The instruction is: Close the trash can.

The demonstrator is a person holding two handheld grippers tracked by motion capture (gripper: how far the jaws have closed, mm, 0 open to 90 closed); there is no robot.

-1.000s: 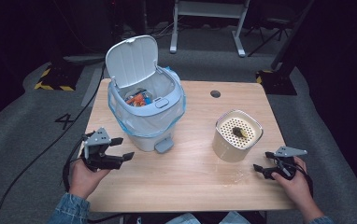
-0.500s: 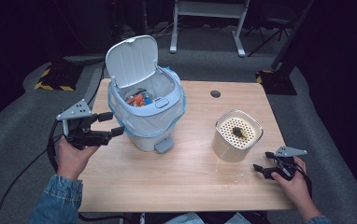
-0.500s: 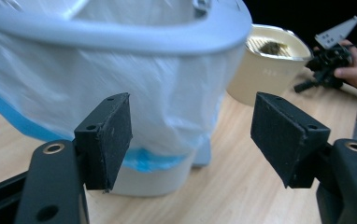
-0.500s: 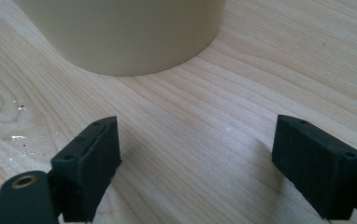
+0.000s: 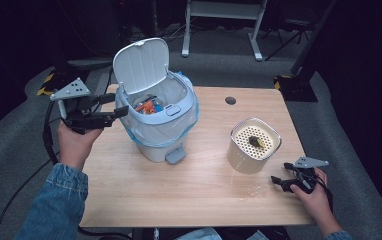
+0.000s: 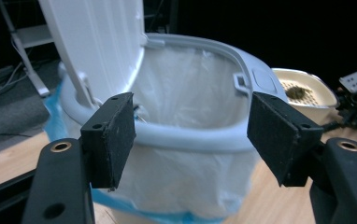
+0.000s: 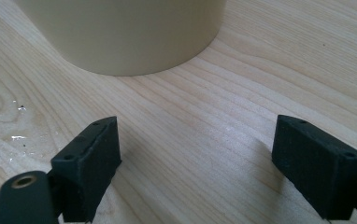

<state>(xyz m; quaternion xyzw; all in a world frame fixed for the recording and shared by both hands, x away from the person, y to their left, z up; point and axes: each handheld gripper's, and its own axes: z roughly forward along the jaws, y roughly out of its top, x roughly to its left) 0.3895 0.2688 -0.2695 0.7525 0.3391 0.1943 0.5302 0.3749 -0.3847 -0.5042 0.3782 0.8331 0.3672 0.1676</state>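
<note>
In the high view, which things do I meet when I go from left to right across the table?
Left gripper → bin → cream container → right gripper.

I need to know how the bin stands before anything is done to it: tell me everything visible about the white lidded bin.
The white plastic pedal bin stands upright on the wooden table, left of centre. Its hinged lid is raised, its grey-blue rim holds a translucent liner bag with a blue edge, and orange scraps lie inside. A grey pedal sticks out at its foot. Nothing grips it.
</note>
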